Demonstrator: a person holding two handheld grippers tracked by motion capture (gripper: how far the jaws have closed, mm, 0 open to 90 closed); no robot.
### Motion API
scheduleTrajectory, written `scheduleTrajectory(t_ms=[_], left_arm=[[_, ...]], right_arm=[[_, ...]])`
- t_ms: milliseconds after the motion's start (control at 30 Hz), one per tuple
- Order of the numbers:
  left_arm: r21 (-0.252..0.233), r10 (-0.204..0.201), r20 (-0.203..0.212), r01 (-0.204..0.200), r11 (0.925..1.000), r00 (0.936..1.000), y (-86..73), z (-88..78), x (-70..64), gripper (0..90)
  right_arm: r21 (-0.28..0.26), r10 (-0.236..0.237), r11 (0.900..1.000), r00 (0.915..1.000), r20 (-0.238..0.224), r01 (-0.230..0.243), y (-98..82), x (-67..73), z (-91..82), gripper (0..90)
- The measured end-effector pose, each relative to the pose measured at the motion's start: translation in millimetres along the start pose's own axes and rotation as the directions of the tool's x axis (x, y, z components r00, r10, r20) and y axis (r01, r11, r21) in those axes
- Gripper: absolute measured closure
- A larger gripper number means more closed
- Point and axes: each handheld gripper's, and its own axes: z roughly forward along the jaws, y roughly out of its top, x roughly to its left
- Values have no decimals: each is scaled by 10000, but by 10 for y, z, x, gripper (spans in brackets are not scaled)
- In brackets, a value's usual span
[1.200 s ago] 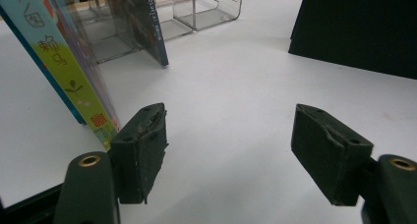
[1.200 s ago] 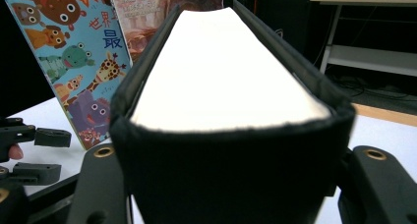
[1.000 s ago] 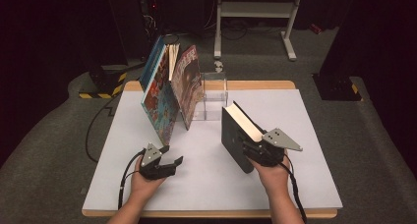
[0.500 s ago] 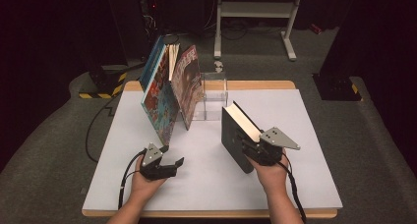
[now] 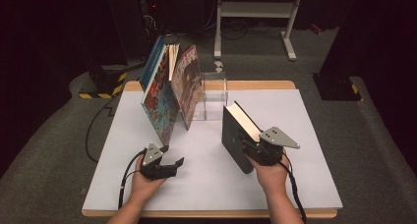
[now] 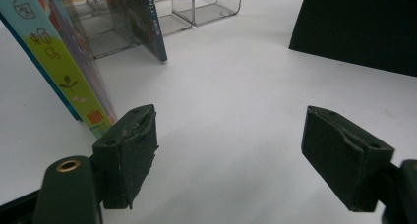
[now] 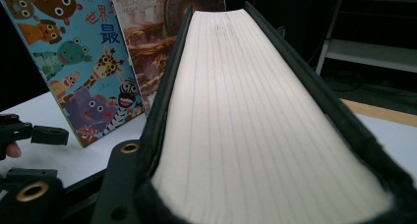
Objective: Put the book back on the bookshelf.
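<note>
White worktop [image 5: 295,184] is carrying 1 black book [image 5: 235,138] that the right gripper [image 5: 256,149] is clamping upright near its right edge, jaws just closing, while the left gripper [image 5: 173,164] is waiting wide, empty.

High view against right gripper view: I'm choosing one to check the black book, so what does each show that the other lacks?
High view: the whole white table, the clear stand and the book standing upright. Right gripper view: the cream page edges close up. Both: the leaning picture books and the right tool, jaws just closing, on the black book.
</note>
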Motion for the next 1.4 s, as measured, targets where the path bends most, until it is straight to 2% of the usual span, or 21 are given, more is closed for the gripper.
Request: scheduleTrajectory(t_ms=[500,767,900,1033,1367,1400], left_arm=[[58,22,-5,-22,10000,10000,2,-2,6,218],[57,-15,-4,15,10000,10000,3,-1,7,218],[68,-26,-3,26,10000,10000,4,-1,10,218],[62,-20,0,20,10000,10000,3,-1,8,218],[42,-115,-12,115,9999,9999,6,1,10,218],[60,-104,-7,104,9999,9999,6,0,11,218]], right_arm=[[-39,-22,10000,9999,133,22,4,21,-6,526],[35,43,10000,9998,210,-43,70,20,27,532],[28,174,9998,9998,103,-174,110,17,36,533],[-20,133,9999,9996,245,-132,170,40,57,533],[-257,85,9996,9993,361,-75,381,115,239,533],[-274,72,9996,9994,347,-62,429,145,317,533]])
